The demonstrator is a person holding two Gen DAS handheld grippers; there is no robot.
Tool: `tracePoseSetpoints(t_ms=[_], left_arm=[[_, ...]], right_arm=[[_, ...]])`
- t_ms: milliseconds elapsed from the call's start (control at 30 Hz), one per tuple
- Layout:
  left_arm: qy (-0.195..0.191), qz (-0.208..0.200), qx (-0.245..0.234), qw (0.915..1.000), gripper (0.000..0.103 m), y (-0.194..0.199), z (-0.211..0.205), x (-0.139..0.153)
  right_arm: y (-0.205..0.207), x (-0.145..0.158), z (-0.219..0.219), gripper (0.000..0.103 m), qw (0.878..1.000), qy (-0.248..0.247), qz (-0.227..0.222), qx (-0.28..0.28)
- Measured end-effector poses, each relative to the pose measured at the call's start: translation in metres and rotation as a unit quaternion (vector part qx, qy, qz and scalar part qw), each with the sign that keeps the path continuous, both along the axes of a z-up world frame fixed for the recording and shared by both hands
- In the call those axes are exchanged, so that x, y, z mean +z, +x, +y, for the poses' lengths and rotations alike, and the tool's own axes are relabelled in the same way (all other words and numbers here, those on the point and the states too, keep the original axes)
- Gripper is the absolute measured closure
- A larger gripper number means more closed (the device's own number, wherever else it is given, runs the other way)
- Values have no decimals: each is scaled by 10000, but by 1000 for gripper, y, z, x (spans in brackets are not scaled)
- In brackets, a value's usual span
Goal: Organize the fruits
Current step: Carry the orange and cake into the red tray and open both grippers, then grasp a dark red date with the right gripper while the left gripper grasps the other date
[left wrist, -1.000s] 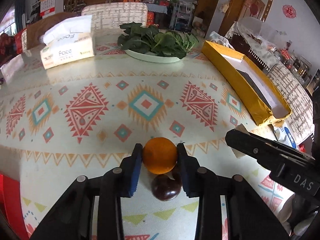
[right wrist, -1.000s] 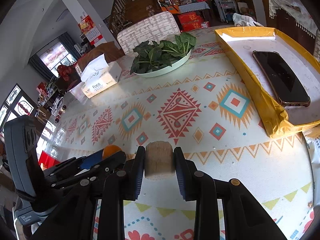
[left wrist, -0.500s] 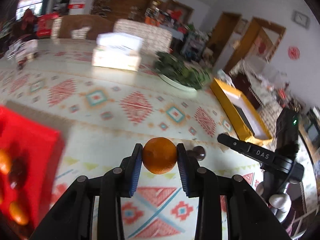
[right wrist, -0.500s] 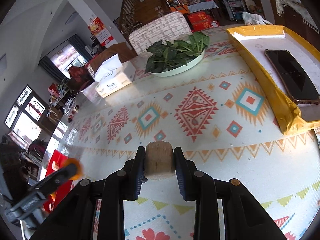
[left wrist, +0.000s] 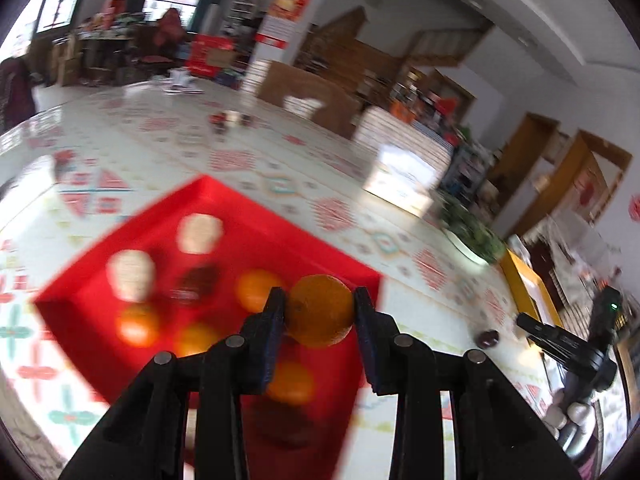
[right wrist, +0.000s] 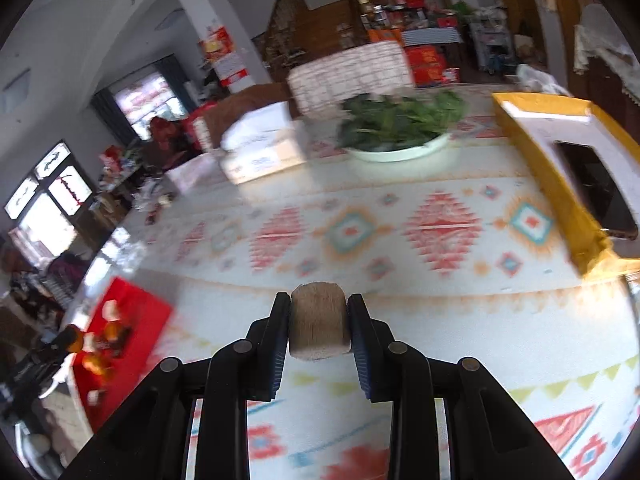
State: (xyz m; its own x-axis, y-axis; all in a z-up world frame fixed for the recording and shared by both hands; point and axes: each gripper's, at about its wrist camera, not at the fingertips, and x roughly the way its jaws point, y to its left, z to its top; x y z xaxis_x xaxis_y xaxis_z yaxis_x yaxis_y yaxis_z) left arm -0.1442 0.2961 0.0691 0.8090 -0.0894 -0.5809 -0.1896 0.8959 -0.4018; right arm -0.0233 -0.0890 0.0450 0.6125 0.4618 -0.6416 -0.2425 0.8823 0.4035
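My left gripper (left wrist: 319,308) is shut on an orange (left wrist: 319,310) and holds it over the near right part of a red tray (left wrist: 100,312). The tray holds several oranges, dark fruits and pale brown fruits, all blurred. A dark round fruit (left wrist: 487,338) lies on the tablecloth to the right of the tray. My right gripper (right wrist: 319,326) is shut on a pale brown, flat-ended fruit (right wrist: 319,326) above the tablecloth. The red tray (right wrist: 148,316) shows far left in the right wrist view, with the left gripper (right wrist: 70,340) over it.
A white plate of green leaves (right wrist: 398,128) and a tissue box (right wrist: 262,148) stand at the table's far side. A yellow box (right wrist: 560,184) with a phone (right wrist: 596,188) in it lies at the right. The other gripper (left wrist: 568,344) shows at the right of the left wrist view.
My left gripper has swung left with the orange, from over the dark fruit to over the red tray. My right gripper has turned a little left, still holding the brown fruit.
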Motion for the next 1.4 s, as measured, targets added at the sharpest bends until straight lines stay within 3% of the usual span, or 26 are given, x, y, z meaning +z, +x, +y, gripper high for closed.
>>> tracePoseSetpoints(t_ms=[167,400,600,633,700,900,1033,1333,1400], left_arm=[[0,122,297,9995,70,-14,29,-14],[29,384,56,9992,70,-12,30,-36],[-38,476,-54,9988,69,-10,32,-44],[-62,470,-46,9989,68,-11,34,-43],[-125,394,-4,9991,54,-15,40,-39],[-180,168,238,9994,43,-30,56,-26],[-211,143,308,9992,42,-33,61,-23],[-159,101,285,9994,41,-37,54,-18],[-117,75,259,9996,37,-38,48,-14]], right_arm=[[-6,11,69,71,9965,102,117,826],[-17,-1,174,71,9825,-5,412,1819],[-15,-10,230,71,9765,-314,455,2085],[-15,-11,237,71,9762,-410,442,2085],[-14,-13,248,70,9758,-602,389,2067],[-7,-13,259,69,9786,-749,258,1897],[-8,-7,252,60,9808,-788,142,1776],[-15,9,204,47,9875,-841,-193,1321],[-15,12,187,42,9896,-800,-228,1176]])
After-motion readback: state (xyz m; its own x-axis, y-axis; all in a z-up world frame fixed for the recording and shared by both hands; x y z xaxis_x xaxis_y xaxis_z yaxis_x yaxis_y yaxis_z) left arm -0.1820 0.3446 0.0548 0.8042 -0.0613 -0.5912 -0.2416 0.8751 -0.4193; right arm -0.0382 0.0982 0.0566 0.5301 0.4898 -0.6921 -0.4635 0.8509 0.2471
